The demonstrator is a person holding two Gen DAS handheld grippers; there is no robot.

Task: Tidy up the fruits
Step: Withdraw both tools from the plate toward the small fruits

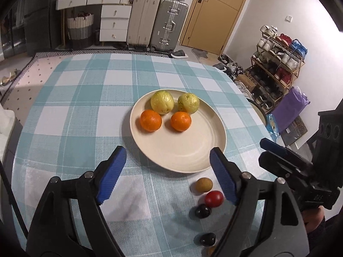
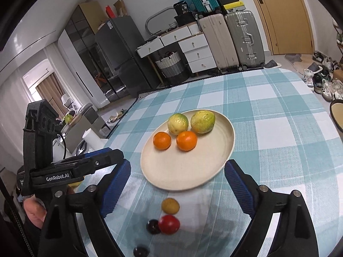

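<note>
Resting on plate: two oranges, two guavas.

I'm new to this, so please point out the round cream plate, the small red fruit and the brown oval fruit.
Round cream plate (image 1: 193,150): left wrist view, bare inner surface.
Small red fruit (image 1: 213,198): left wrist view, its middle.
Brown oval fruit (image 2: 170,206): right wrist view, its middle.

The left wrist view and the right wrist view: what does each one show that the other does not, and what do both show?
Only the left wrist view shows the shoe rack and the purple bag. Only the right wrist view shows the dark refrigerator and the curtained window. Both show the cream plate with two oranges and two yellow-green fruits, the brown fruit, the red fruit, two dark fruits on the checked tablecloth, the suitcases, the door, and open, empty tongs.
</note>
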